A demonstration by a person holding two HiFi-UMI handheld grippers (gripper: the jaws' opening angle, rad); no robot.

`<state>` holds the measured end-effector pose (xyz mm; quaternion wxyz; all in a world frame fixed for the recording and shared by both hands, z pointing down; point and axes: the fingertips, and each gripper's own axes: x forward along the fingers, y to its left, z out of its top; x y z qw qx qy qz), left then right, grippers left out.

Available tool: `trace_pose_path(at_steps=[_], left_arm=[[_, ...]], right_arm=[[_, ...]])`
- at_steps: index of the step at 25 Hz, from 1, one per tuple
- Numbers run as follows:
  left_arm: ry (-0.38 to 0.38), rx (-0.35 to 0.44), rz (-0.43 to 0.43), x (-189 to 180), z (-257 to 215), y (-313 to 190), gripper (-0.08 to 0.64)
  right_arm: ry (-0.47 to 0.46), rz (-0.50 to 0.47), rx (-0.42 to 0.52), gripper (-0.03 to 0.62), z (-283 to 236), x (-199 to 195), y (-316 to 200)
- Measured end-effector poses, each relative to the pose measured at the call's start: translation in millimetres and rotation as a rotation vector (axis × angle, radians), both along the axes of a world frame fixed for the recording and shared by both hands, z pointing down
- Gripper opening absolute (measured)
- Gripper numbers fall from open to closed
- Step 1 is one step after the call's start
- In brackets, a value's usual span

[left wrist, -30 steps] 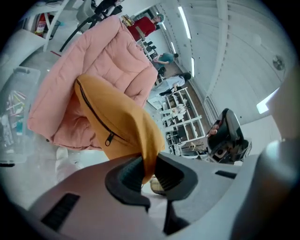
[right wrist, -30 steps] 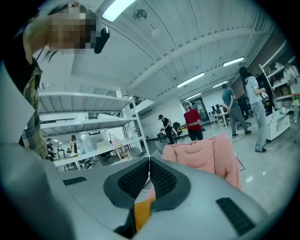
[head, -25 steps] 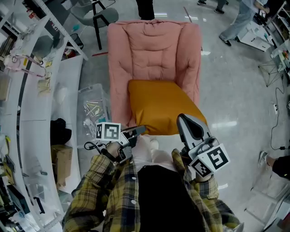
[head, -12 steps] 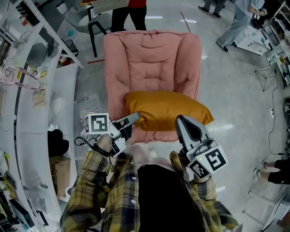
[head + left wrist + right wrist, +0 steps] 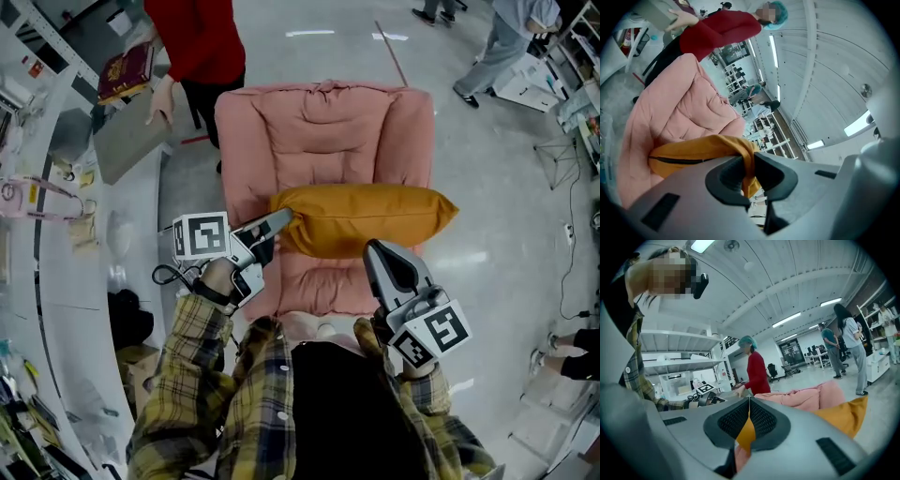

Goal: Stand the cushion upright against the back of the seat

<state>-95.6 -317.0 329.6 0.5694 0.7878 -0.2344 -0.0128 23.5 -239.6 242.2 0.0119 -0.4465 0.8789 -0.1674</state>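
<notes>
An orange cushion hangs on edge across the seat of a pink armchair, a little in front of its backrest. In the head view my left gripper is shut on the cushion's left corner. My right gripper is shut on the cushion's lower edge near the middle. In the left gripper view, orange fabric is pinched between the left gripper pads, with the armchair behind. The right gripper view shows a fold of orange cloth between the shut right gripper jaws and the cushion to the right.
A person in a red top stands just behind the chair's left side, holding a grey board and a book. White shelving runs down the left. Other people stand at the far right on the glossy floor.
The cushion has come up from lying flat on the seat to standing on edge, nearer the backrest. Both grippers moved forward with it. The person in red walked up behind the chair.
</notes>
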Motion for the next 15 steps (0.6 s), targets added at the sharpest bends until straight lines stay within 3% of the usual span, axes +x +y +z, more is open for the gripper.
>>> trace_pose_path(at_steps=[15], left_arm=[[-0.137, 0.026, -0.120, -41.5, 52.3, -174.6, 0.051]], right_arm=[[0.005, 0.032, -0.102, 0.020, 40.0, -24.5, -88.6]])
